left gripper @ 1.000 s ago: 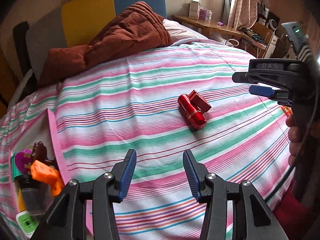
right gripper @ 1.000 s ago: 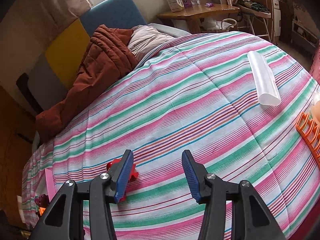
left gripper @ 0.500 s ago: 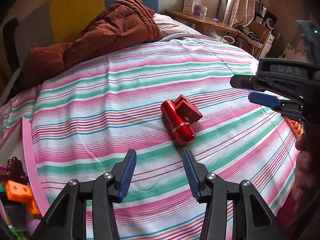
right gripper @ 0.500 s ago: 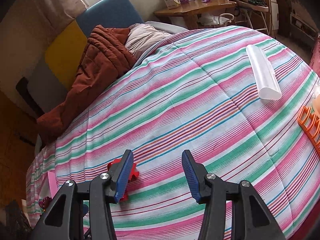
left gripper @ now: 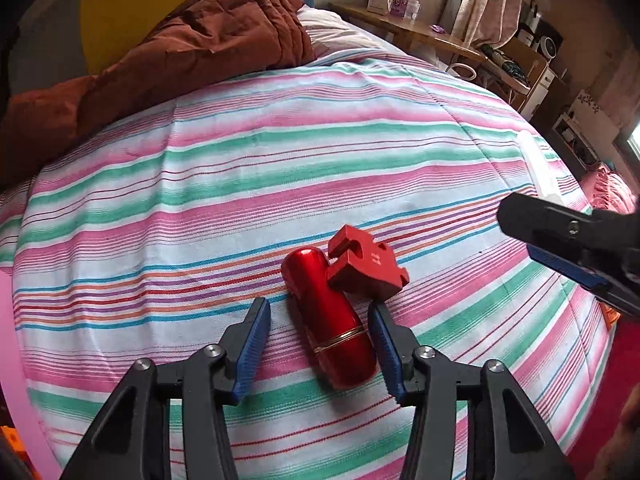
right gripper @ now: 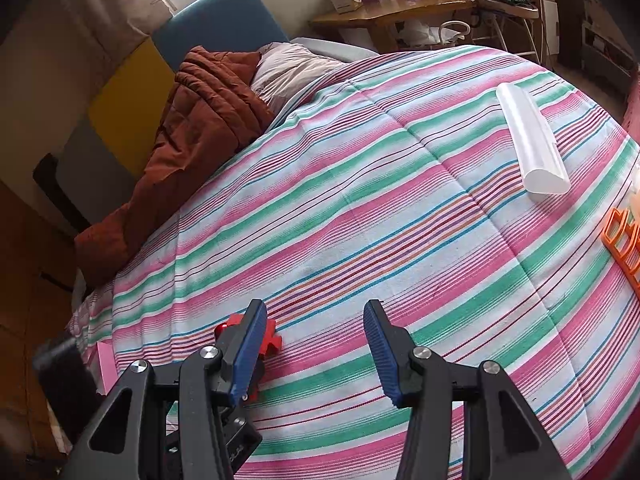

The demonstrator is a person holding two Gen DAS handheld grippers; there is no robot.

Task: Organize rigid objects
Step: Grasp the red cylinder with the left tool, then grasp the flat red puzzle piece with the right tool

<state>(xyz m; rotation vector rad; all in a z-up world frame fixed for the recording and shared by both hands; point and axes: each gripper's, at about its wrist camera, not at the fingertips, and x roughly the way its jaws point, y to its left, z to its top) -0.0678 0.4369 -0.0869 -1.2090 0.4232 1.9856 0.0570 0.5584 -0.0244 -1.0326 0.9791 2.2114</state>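
Note:
A shiny red cylinder [left gripper: 328,316] with a thin gold band lies on the striped bedspread. A red notched block [left gripper: 366,264] rests against its far end. My left gripper [left gripper: 320,340] is open, with the near end of the cylinder between its blue pads, not touching. My right gripper [right gripper: 314,348] is open and empty above the bedspread; it also shows at the right of the left wrist view [left gripper: 576,248]. The red block [right gripper: 269,338] peeks out behind the right gripper's left finger. A white tube [right gripper: 532,140] and an orange plastic piece [right gripper: 624,240] lie at the right.
A brown quilt [left gripper: 192,48] and a pillow [right gripper: 292,68] lie at the head of the bed. A pink container edge [left gripper: 16,360] is at the far left. A wooden desk [right gripper: 392,8] with boxes stands beyond the bed.
My left gripper has moved forward and right to the red cylinder, which now lies between its open fingers. The pink container has slid almost out of view. The right gripper barely moved.

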